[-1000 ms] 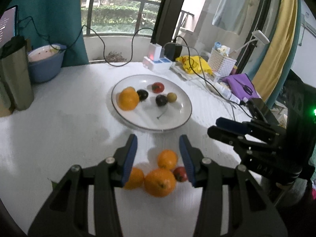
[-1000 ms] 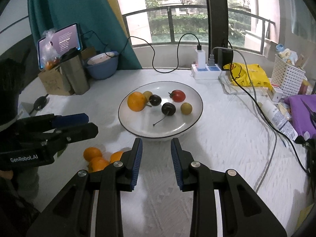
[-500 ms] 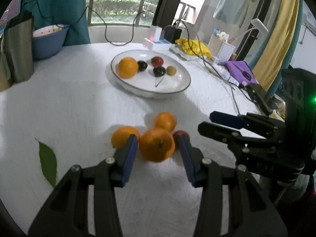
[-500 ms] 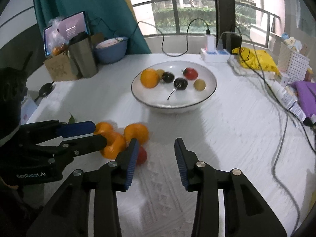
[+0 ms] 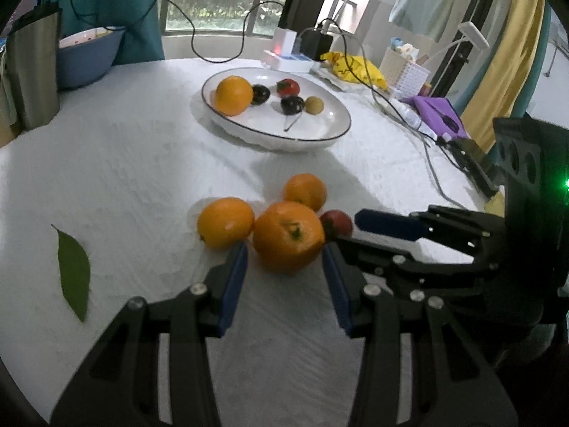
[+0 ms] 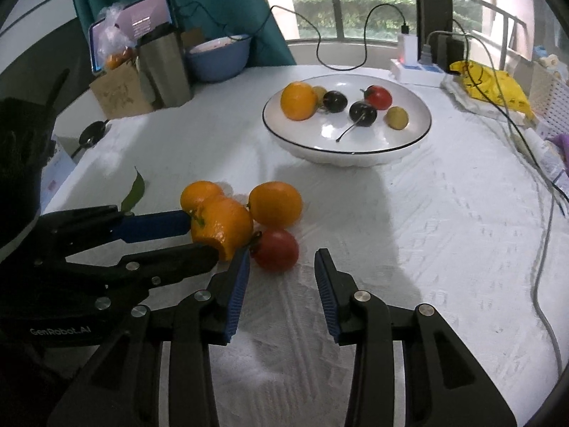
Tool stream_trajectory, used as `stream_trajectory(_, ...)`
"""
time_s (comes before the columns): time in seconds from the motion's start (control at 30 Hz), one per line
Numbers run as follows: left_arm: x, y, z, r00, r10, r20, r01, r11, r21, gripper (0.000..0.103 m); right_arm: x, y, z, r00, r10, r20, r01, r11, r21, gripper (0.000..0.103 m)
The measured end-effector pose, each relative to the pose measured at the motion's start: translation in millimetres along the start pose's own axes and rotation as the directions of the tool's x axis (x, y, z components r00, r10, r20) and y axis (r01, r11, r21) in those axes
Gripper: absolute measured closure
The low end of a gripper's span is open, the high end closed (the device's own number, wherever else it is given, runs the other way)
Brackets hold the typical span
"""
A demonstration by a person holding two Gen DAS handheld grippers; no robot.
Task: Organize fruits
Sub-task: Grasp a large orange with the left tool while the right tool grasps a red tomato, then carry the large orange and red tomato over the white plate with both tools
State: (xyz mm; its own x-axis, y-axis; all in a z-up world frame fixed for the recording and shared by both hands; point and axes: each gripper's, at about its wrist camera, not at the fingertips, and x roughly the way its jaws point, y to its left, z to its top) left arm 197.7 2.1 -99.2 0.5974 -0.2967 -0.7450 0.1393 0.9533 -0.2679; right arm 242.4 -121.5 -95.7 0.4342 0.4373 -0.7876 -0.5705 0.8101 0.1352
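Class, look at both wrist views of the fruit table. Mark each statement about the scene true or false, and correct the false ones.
1. The white plate holds one orange. True.
2. Three oranges lie loose on the tablecloth. True.
3. The green leaf lies on the plate. False: it lies on the cloth.
4. The right gripper is clamped on the red fruit. False: its jaws are open, just short of it.
5. The blue bowl sits on the plate. False: it stands apart.

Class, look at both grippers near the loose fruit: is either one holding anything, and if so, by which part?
Nothing is held. The left gripper brackets the big orange without pressing it; the right gripper stands open just short of the red fruit.
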Motion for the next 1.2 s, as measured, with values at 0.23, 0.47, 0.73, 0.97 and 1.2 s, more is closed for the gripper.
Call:
stream_trajectory(0.23, 3, 1, 4, 1.0, -0.006, -0.001, 0.006, 1.0, -0.004, 0.057, 8, -4, 3, 0.999, 0.035, -0.015, -0.035, 0.999, -0.003, 0.063)
stream_trajectory(0.47, 10, -1, 8, 1.0, 0.01, -0.013, -0.01, 1.0, 0.01, 0.056, 8, -6, 6, 0.998, 0.055, -0.009, -0.055, 0.998, -0.006, 0.073)
stream_trajectory(0.73, 24, -4, 14, 0.998, 0.052, -0.038, -0.051, 0.999, 0.013, 0.056, -4, -26, 7, 0.999, 0.026, 0.019, -0.027, 0.999, 0.026, 0.073)
stream_trajectory(0.97, 24, -9, 14, 0.998, 0.051, -0.032, -0.05, 0.998, 0.04, 0.056, -13, -38, 8, 0.999, 0.008, 0.041, -0.01, 0.999, 0.045, 0.073)
stream_trajectory(1.2, 13, -18, 21, 0.999, 0.037, -0.005, -0.037, 0.998, 0.059, 0.057, -20, -44, 13, 0.998, 0.0, 0.061, -0.003, 0.999, 0.05, 0.073)
